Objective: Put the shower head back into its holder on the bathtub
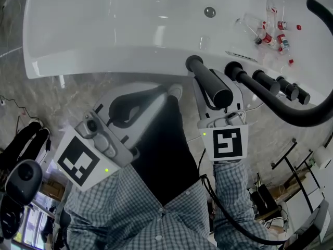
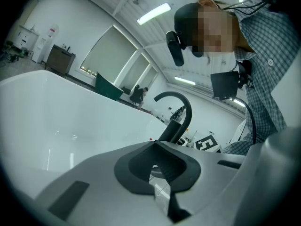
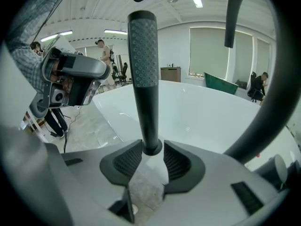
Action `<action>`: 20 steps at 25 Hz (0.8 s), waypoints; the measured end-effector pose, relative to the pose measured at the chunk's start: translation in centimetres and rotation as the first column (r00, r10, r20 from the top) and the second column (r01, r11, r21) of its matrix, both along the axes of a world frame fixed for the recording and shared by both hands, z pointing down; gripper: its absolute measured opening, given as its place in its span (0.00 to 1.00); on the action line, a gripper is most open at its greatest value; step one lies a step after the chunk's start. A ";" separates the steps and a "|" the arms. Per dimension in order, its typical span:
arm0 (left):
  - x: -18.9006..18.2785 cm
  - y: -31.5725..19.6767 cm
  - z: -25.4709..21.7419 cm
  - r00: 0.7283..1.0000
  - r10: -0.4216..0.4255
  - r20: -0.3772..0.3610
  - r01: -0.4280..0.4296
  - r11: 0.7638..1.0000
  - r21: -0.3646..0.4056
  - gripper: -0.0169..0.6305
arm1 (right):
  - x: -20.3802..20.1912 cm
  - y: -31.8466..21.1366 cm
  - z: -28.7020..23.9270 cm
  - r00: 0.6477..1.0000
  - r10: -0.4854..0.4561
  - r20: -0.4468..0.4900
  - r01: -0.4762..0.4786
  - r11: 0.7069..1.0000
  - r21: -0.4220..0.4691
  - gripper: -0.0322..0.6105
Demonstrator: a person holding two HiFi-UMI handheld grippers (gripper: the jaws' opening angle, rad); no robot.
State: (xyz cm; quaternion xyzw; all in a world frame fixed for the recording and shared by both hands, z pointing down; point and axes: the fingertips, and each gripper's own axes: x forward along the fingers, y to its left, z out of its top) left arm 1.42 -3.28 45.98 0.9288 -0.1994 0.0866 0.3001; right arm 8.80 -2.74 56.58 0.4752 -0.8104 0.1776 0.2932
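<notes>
The black shower head point(image 1: 208, 79) stands upright at the near rim of the white bathtub point(image 1: 104, 30). In the right gripper view the shower head point(image 3: 143, 69) rises straight up, its textured face toward me. My right gripper point(image 3: 150, 157) is shut on its lower end, a pad on each side. From the head view, that right gripper point(image 1: 204, 82) lies under the wand. The holder is hidden. My left gripper point(image 1: 169, 92) hovers shut and empty just left of it, outside the tub; between its pads point(image 2: 157, 171) only floor shows.
A black arched faucet point(image 1: 291, 113) and black knobs point(image 1: 260, 79) line the rim right of the shower head. Small bottles point(image 1: 270, 33) and red caps lie on the tub's far right corner. The tub wall point(image 3: 197, 117) is straight ahead. Marble floor lies below.
</notes>
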 end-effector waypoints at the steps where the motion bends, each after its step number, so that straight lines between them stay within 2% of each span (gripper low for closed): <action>1: 0.1 0.1 -0.2 1.000 0.003 -0.001 -0.003 1.000 0.003 0.04 | 0.2 0.2 -0.3 1.000 0.008 0.001 -0.008 1.000 0.005 0.26; 3: 0.3 0.3 -0.6 1.000 0.008 0.001 -0.008 1.000 0.008 0.04 | 0.6 0.5 -1.1 0.999 0.033 0.010 -0.033 0.999 0.010 0.26; 5: 0.5 0.5 -0.9 1.000 0.012 0.005 -0.012 1.000 0.014 0.04 | 1.2 0.8 -1.8 0.997 0.070 0.025 -0.070 0.997 0.013 0.17; 8: 0.6 0.6 -1.6 1.000 0.013 0.008 -0.014 0.999 0.031 0.04 | 2.0 1.1 -2.9 0.991 0.121 0.051 -0.121 0.993 0.001 0.10; 12: 0.6 0.9 -3.6 1.000 0.021 0.007 -0.021 0.999 0.049 0.04 | 2.4 1.9 -5.2 0.989 0.136 0.058 -0.136 0.991 -0.011 0.09; 17: 0.9 0.8 -7.6 1.000 0.023 0.004 -0.023 0.996 0.084 0.04 | 3.1 2.1 -10.2 0.987 0.153 0.052 -0.155 0.988 0.029 0.08; 20: 1.3 0.5 -11.0 1.000 0.018 -0.020 -0.015 0.992 0.123 0.04 | 3.4 2.1 -14.1 0.984 0.156 0.088 -0.161 0.985 0.058 0.08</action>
